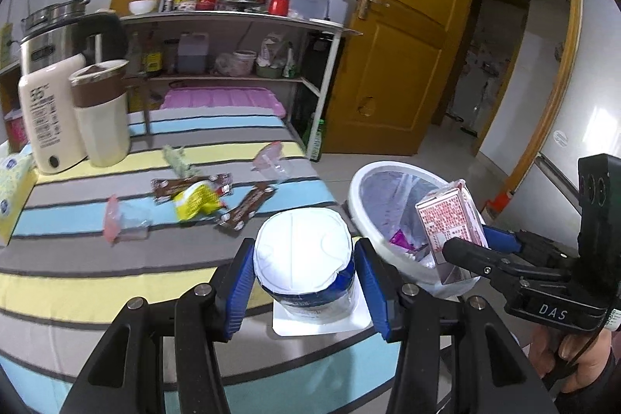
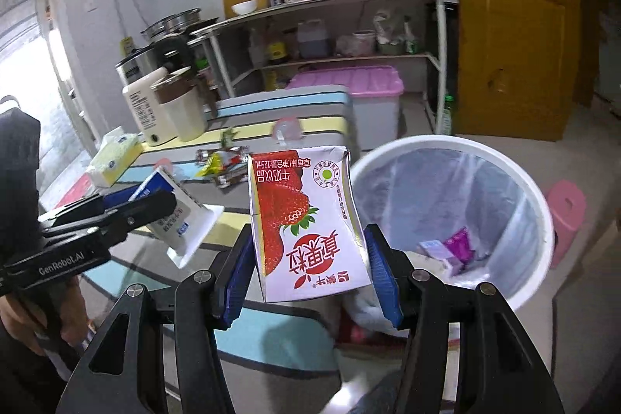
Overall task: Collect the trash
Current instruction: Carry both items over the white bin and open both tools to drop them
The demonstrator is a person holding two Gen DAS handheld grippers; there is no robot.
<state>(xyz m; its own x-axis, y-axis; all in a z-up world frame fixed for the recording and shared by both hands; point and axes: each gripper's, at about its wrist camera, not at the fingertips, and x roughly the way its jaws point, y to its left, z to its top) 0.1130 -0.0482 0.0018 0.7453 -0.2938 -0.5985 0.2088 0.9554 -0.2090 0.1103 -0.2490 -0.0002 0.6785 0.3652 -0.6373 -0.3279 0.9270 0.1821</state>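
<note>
Left wrist view: the left gripper (image 1: 304,260) clamps a white yogurt cup (image 1: 304,255) by its sides, bottom up, above the striped table (image 1: 77,282).
Right wrist view: the right gripper (image 2: 308,268) squeezes a strawberry milk carton (image 2: 306,224), held upside down beside the bin's rim.
Bin: the white trash bin (image 2: 543,220), lined with a clear bag, already holds scraps.
Table litter: a yellow wrapper (image 1: 196,200), brown sachets (image 1: 246,208) and pink packets (image 1: 112,220) lie mid-table.

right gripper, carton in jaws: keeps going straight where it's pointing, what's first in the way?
Most likely the white trash bin: its liner mouth sits just ahead and right of the strawberry milk carton held by the right gripper. Depth is unclear; it may clip the near rim.
</note>
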